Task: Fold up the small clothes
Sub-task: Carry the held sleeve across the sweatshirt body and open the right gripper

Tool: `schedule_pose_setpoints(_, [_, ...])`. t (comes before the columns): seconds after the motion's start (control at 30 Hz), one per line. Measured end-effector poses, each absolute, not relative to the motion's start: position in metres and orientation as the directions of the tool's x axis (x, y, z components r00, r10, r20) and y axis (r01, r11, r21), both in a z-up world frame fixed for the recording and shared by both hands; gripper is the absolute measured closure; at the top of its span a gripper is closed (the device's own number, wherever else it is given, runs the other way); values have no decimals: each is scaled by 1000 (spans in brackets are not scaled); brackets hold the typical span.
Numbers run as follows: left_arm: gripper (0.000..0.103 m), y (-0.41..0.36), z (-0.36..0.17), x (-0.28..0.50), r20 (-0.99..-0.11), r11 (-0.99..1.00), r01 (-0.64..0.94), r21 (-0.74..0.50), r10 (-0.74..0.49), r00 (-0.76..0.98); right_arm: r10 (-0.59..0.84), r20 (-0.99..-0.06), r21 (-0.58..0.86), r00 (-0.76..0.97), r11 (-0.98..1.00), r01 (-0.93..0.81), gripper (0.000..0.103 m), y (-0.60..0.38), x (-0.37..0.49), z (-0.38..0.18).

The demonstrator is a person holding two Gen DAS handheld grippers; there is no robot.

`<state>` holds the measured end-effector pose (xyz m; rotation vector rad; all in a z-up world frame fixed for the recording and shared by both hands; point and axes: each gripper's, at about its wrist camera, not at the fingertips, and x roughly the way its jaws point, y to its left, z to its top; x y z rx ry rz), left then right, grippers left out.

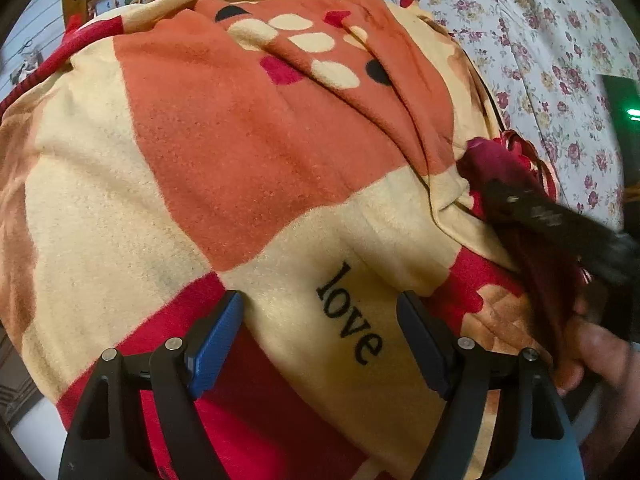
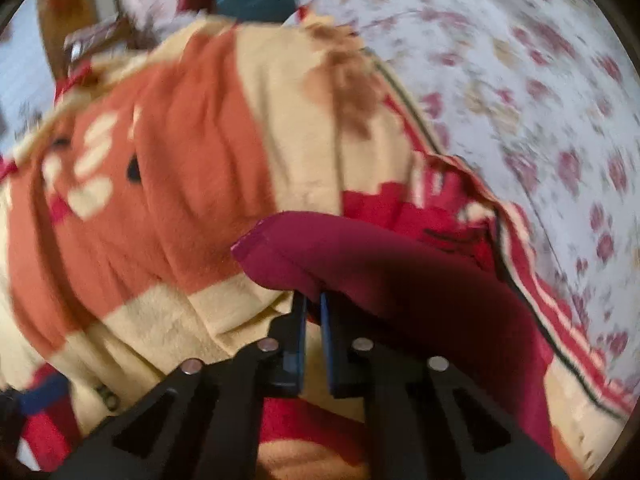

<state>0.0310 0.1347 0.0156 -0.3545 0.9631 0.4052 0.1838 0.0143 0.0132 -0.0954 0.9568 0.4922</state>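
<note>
- The right gripper [image 2: 313, 300] has its blue-padded fingers pinched together on the dark maroon, soft-fabric small garment [image 2: 384, 276]; the cloth drapes from the fingertips toward four o'clock in the right wrist view, which suggests it is being carried in to be laid flat.
- The left gripper [image 1: 320, 312] hangs with fingers spread wide and nothing between them, over the fleecy orange, cream and red blanket [image 1: 224, 152], probably ready to catch a free edge.
- In the left wrist view, the maroon garment sits at about three o'clock, at the blanket's edge beside the white floral bedsheet [image 1: 540, 40].
- A bare hand [image 1: 592, 352] shows near four o'clock.
</note>
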Motion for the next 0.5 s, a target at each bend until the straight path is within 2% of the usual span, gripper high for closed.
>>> schedule_pose_setpoints(0.3, [42,125,19,31,-831,878,-467,-103,182,526,594,-623,500,509,803,-326,99,-85,127,93])
schedule_pose_setpoints(0.43, [42,111,25,29,-811,903,-418,-96,172,559,611,-562,553,557,779,-296,99,-128,93,129])
schedule_pose_setpoints(0.5, [42,100,31,25,-788,925,-354,-136,115,604,601,-549,554,581,782,-285,99,-146,76,141])
